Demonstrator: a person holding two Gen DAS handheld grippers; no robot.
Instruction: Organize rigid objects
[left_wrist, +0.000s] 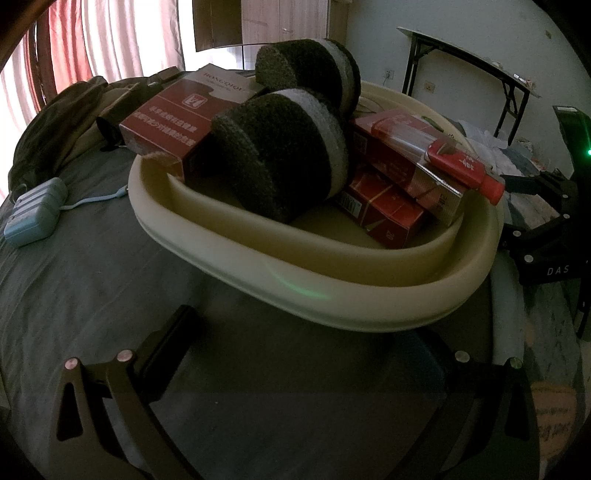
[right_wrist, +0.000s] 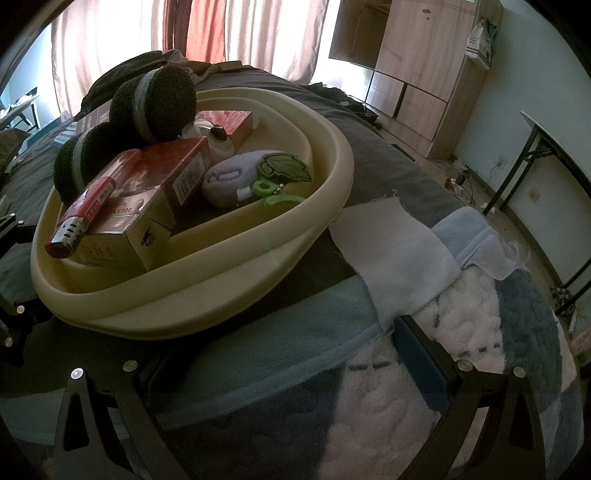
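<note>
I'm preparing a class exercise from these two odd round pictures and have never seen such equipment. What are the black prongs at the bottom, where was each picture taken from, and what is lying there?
No robot here: a person holds a two-finger claw in each hand, and each claw carries a wide-angle camera looking along its fingers. The prongs are those fingers. One picture comes from the left claw, the other from the right claw. Both stand open and hold nothing.

Both look at a cream basin resting on a bed with a grey sheet. In it lie two dark knitted slippers, several red boxes, a red lighter on top of one box, and a small white pouch with a green leaf. A white cloth lies beside the basin.
</note>
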